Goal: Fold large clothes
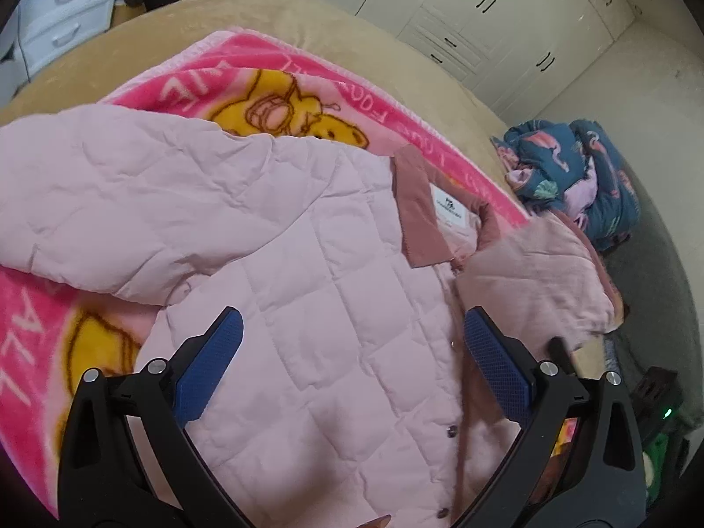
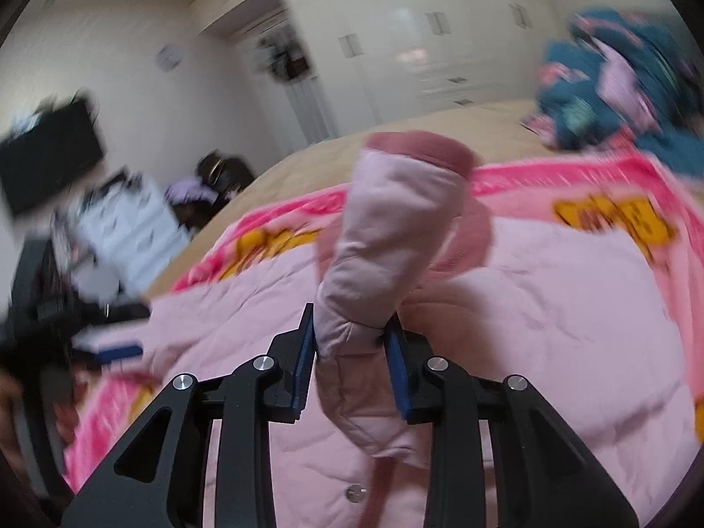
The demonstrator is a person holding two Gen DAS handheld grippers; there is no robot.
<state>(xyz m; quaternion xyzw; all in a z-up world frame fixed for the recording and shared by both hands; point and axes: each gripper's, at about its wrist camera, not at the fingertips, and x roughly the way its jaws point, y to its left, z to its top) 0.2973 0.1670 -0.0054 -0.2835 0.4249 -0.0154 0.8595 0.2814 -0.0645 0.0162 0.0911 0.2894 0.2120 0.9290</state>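
A pale pink quilted jacket with a darker pink collar lies front-up on a pink cartoon blanket spread over the bed. My left gripper hovers open over the jacket's chest, with nothing between its blue pads. One sleeve spreads out to the left. In the right wrist view, my right gripper is shut on the other sleeve, which stands up from the jaws with its darker cuff on top. The jacket body lies flat beneath it.
The beige bed extends beyond the blanket. A crumpled blue patterned garment sits at the bed's far right edge. White wardrobes line the back wall and pale drawers stand at the left. The right wrist view is blurred.
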